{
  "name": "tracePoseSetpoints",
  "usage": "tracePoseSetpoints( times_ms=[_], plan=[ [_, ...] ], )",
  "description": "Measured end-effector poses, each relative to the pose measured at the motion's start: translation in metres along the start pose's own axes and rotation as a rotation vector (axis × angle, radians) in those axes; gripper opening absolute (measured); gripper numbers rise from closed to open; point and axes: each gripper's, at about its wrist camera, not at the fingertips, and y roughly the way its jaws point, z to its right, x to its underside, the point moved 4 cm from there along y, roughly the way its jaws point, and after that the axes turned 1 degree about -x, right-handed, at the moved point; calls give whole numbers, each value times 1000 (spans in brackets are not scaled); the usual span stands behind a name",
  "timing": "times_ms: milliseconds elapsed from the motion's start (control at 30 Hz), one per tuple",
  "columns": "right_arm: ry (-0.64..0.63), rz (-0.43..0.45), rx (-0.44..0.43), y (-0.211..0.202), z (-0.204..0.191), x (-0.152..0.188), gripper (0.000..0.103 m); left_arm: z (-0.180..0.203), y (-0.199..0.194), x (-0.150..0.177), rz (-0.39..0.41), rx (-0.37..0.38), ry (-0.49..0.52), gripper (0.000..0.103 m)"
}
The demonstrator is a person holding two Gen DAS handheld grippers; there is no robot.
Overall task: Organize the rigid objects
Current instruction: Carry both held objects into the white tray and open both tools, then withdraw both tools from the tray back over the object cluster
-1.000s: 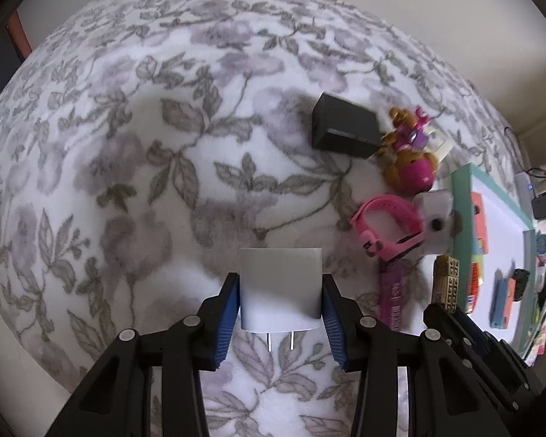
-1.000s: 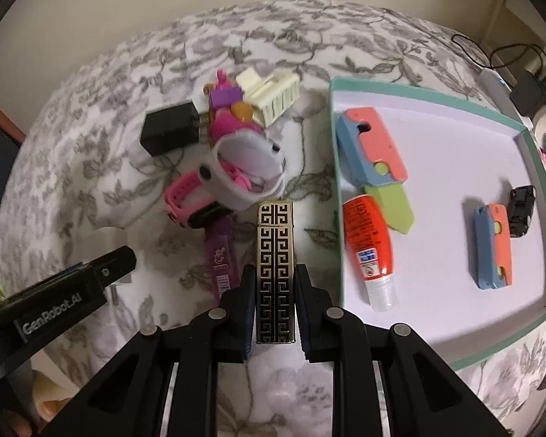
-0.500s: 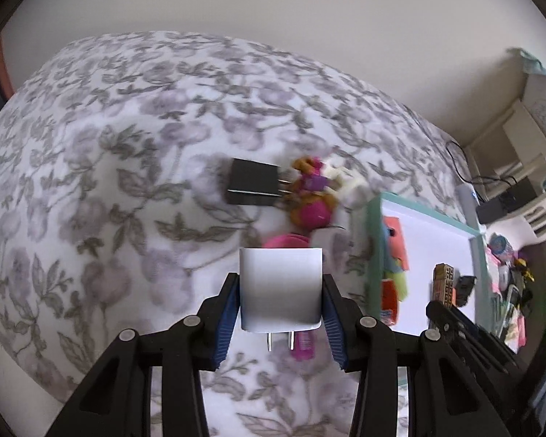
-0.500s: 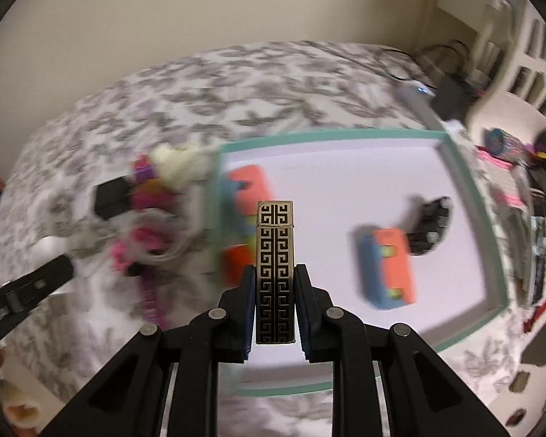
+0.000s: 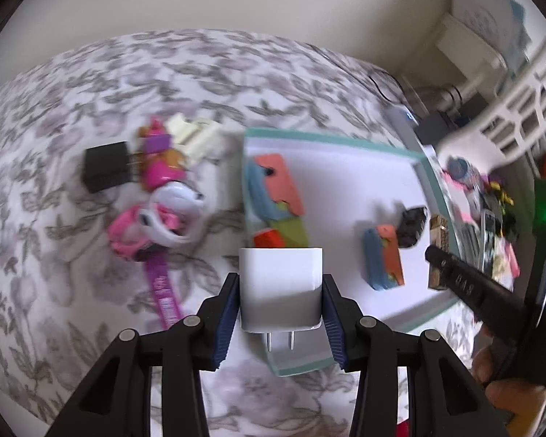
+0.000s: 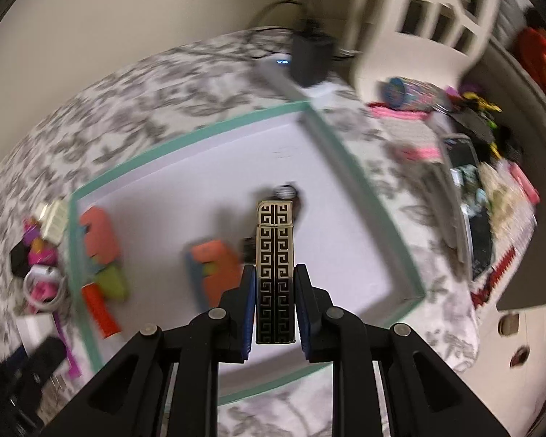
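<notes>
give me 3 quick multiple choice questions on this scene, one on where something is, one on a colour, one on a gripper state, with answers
1. Where is the black plug adapter?
A. inside the tray
B. on the floral cloth, outside the tray
C. in the right gripper

2. What colour is the tray's rim?
A. teal green
B. red
C. black

3. What is the left gripper doing?
A. open and empty
B. shut on a pink watch
C. shut on the white charger

Answers:
1 B, it lies left of the tray beside the pink toys.
2 A, a teal border frames the white floor.
3 C, the blue pads press both sides of the white block, prongs pointing down.
</notes>
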Motion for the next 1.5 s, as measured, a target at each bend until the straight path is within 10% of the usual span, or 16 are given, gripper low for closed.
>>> tracePoseSetpoints(
  times_ms=[533,700,1500],
  plan=[
    [-20,-97,14,27,-2,11,21,16,38,13,-88,-52,41,48],
    [-26,-83,11,22,-4,9,22,17,32,9,-66,-29,28,68],
    [-95,-24,-11,3,-25,6,27,-11,14,-1,-4,-109,-25,78]
  ],
)
